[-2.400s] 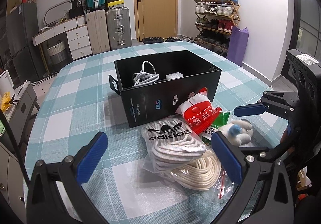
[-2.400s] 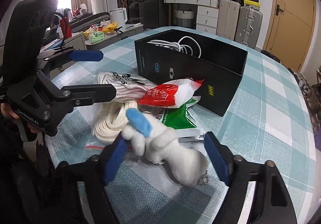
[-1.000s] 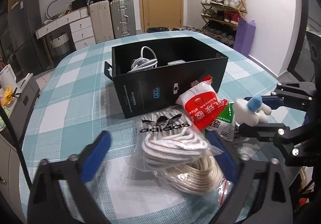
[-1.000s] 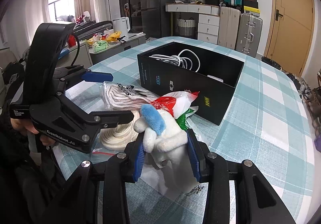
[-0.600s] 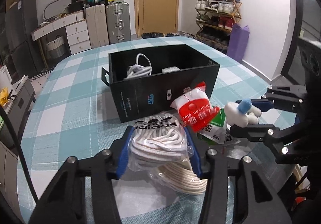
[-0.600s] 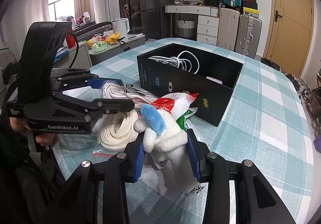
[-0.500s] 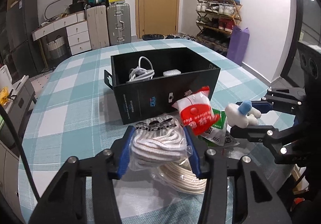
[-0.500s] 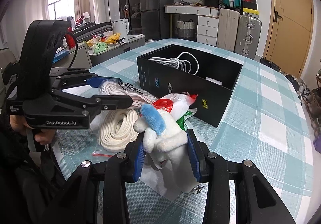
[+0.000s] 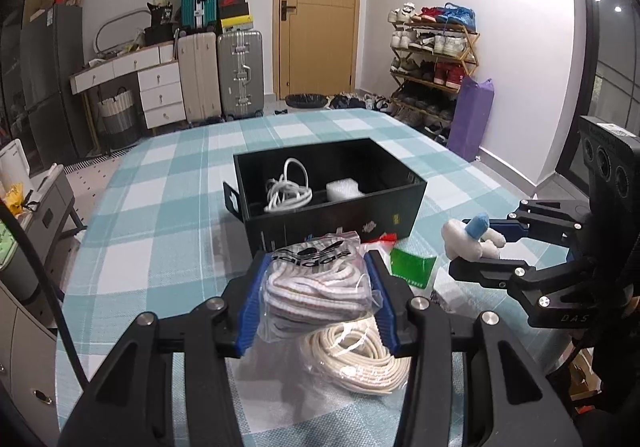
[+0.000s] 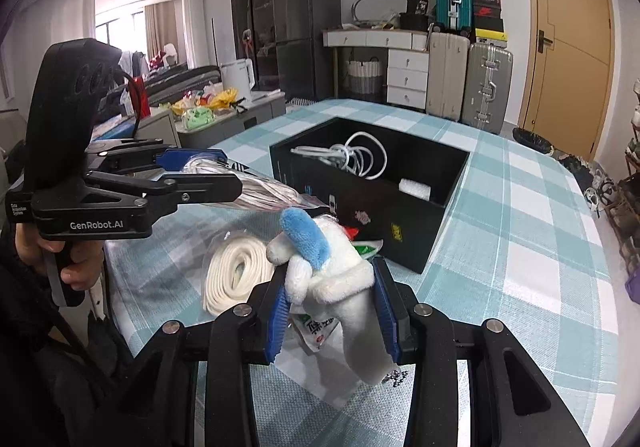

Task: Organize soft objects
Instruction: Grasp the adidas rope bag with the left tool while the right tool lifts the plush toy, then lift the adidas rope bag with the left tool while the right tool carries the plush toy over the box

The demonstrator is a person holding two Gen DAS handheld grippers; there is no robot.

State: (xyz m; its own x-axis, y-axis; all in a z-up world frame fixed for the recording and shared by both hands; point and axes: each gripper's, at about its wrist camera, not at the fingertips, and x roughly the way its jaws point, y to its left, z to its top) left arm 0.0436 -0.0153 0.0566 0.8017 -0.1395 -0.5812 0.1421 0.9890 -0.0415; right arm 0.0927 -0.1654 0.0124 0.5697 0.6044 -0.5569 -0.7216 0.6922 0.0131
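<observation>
My left gripper (image 9: 316, 303) is shut on a clear bag of grey-white cord with an adidas label (image 9: 316, 283), held up off the checked table. Under it lies a second bag of cream rope (image 9: 356, 359). My right gripper (image 10: 332, 311) is shut on a white plush toy with a blue ear (image 10: 332, 271), also lifted; the same toy (image 9: 470, 243) shows at the right of the left wrist view. Ahead stands an open black box (image 9: 332, 191) holding a white cable (image 9: 288, 191) and a white foam block (image 9: 344, 189).
Red and green snack packets (image 9: 412, 261) lie between the box and the rope bag. The table (image 9: 160, 207) has a teal checked cloth. Suitcases, drawers and a door stand at the back, a shoe rack at the right. A person's hand (image 10: 76, 267) grips the left handle.
The left jaws shut on the adidas cord bag and lifted it off the table, leaving the cream rope bag behind. The right gripper kept its hold on the plush toy, barely moving.
</observation>
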